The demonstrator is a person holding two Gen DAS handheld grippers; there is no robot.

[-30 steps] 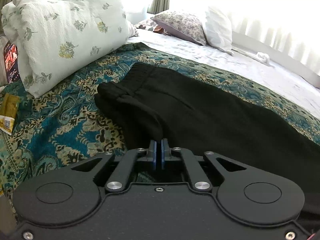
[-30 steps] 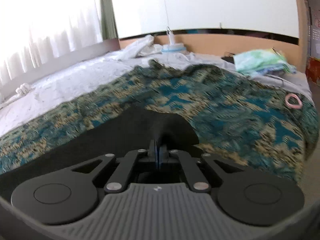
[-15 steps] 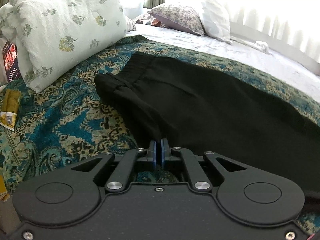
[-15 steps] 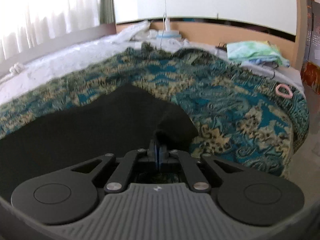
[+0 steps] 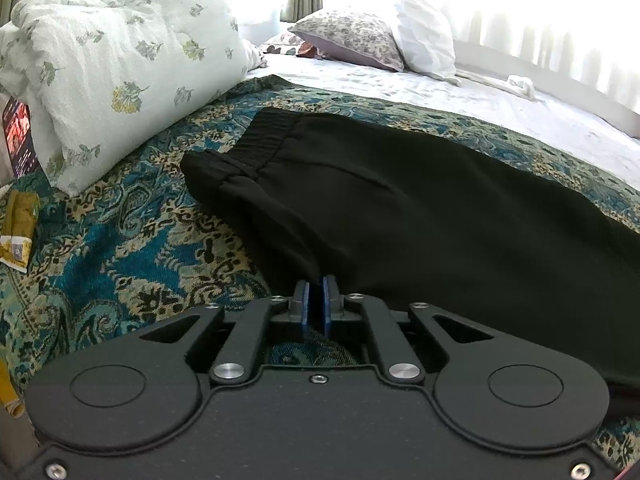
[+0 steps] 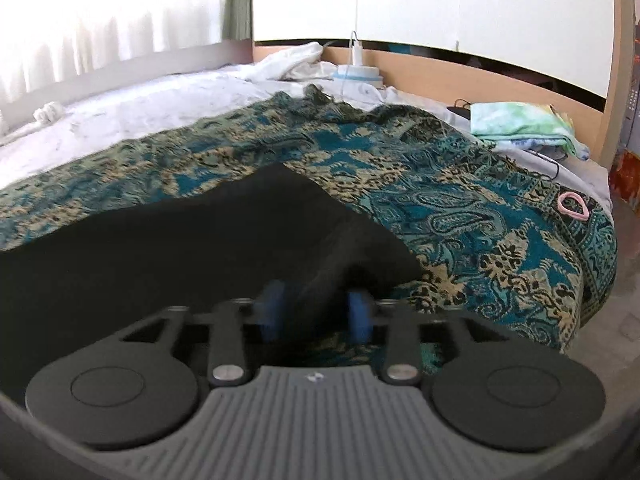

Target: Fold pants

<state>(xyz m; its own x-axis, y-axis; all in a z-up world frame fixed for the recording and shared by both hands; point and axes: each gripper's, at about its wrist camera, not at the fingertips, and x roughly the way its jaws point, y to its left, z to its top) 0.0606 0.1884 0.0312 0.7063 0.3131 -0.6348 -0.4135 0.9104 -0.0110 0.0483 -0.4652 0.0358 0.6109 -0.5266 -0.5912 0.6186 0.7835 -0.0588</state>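
Black pants (image 5: 400, 200) lie flat on a teal paisley blanket (image 5: 120, 248), with the elastic waistband (image 5: 264, 140) at the far left. My left gripper (image 5: 316, 300) is shut on the near edge of the pants close to the waist. In the right wrist view the leg end of the pants (image 6: 200, 252) lies on the blanket (image 6: 480, 220). My right gripper (image 6: 316, 312) is open, its blue pads (image 6: 274, 312) apart, with a fold of the black cloth lying loose between them.
A large floral pillow (image 5: 116, 68) lies left of the waistband, smaller pillows (image 5: 360, 36) behind on the white sheet (image 5: 480, 100). A yellow packet (image 5: 18, 232) lies at the left. Folded green cloth (image 6: 520, 124) and a pink ring (image 6: 572, 206) lie near the bed's right edge.
My right gripper has opened and let go of the pant leg end, which it held shut before. My left gripper stays shut on the pants, which have settled lower onto the blanket.
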